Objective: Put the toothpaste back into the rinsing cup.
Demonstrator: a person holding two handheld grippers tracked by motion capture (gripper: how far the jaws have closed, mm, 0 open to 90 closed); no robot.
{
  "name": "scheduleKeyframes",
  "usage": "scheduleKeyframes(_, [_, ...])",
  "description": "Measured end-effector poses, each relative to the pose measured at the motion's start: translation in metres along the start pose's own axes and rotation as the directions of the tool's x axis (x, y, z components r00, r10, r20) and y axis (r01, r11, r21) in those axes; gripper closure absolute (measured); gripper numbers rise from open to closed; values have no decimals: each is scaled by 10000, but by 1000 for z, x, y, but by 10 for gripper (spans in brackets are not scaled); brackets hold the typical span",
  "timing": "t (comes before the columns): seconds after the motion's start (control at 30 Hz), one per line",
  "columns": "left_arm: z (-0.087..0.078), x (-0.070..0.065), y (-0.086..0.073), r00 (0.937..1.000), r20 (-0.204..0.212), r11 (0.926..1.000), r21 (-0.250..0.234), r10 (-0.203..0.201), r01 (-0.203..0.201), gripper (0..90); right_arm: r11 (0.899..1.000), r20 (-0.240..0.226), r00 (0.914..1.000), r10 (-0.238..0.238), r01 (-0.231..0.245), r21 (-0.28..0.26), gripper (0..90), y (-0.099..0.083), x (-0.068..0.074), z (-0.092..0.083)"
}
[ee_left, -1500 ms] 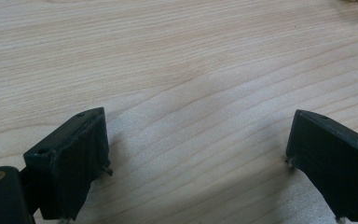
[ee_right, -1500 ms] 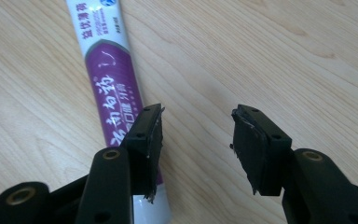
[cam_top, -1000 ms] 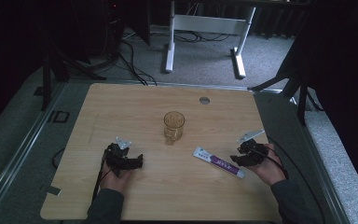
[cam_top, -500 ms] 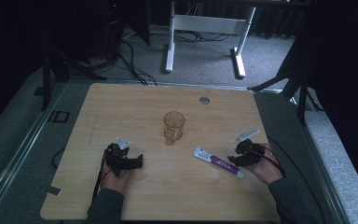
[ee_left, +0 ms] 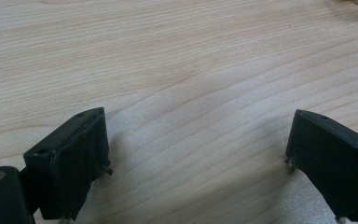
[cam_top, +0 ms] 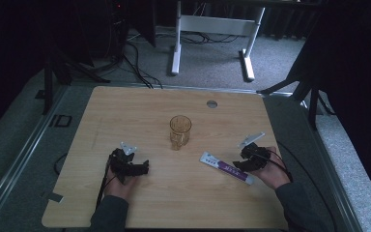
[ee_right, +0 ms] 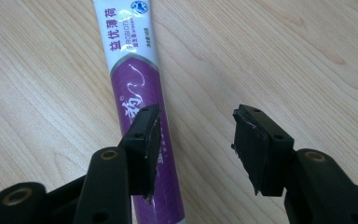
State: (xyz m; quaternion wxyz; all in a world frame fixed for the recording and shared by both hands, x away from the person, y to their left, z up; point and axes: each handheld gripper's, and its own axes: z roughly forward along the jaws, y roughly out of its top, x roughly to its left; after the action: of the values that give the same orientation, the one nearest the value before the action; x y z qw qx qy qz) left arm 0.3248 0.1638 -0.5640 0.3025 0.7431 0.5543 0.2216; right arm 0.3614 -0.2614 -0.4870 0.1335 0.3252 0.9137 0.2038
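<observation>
Right gripper: its two black jaws stand apart with nothing between them. In the right gripper view, the left-hand jaw overlaps the purple-and-white plastic toothpaste tube, which runs from the top centre of the frame down to the bottom; the other jaw hangs over bare wood to its right. We judge the step in hand to be the approach to a grasp. The next move calls for shifting the gripper sideways until the tube lies between the jaws, then lowering and closing across its flat body.

In the high view the tube lies flat at lower right of the light wooden table, just beside the right gripper.

Left gripper: jaws wide apart over bare wood; we see it at lower left in the high view, well apart from the tube.

An amber ribbed glass tumbler stands upright at frame centre, near the tube's far end; we judge it the only thing a sweeping lift could strike. A small grey round grommet sits toward the table's far edge.
</observation>
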Motion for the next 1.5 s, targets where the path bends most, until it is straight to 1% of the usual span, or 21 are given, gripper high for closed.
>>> scheduleKeyframes(0.27, [0, 0, 0, 10000, 4, 10000, -6, -13, 13, 57, 9997, -56, 9997, -241, 241, 92, 506, 6, 2, 0])
scheduleKeyframes(0.9, [0, 0, 0, 10000, 5, 10000, -6, -12, 12, 58, 9976, -244, 9982, -540, 550, 422, 503, 17, 7, 5])
scheduleKeyframes(1.0, [0, 0, 0, 10000, 3, 10000, -2, -12, 12, 58, 9971, -271, 9980, -565, 578, 499, 503, 19, 8, 5])
scheduleKeyframes(1.17, [0, 0, 0, 10000, 3, 10000, -1, -6, 6, 57, 9954, -315, 9964, -782, 798, 531, 503, 23, 10, 6])
scheduleKeyframes(1.4, [0, 0, 0, 10000, 3, 10000, 0, -7, 7, 57, 9941, -348, 9960, -821, 843, 679, 500, 26, 12, 8])
scheduleKeyframes(1.5, [0, 0, 0, 10000, 2, 10000, 0, -6, 6, 57, 9926, -419, 9950, -911, 941, 769, 497, 28, 12, 9])
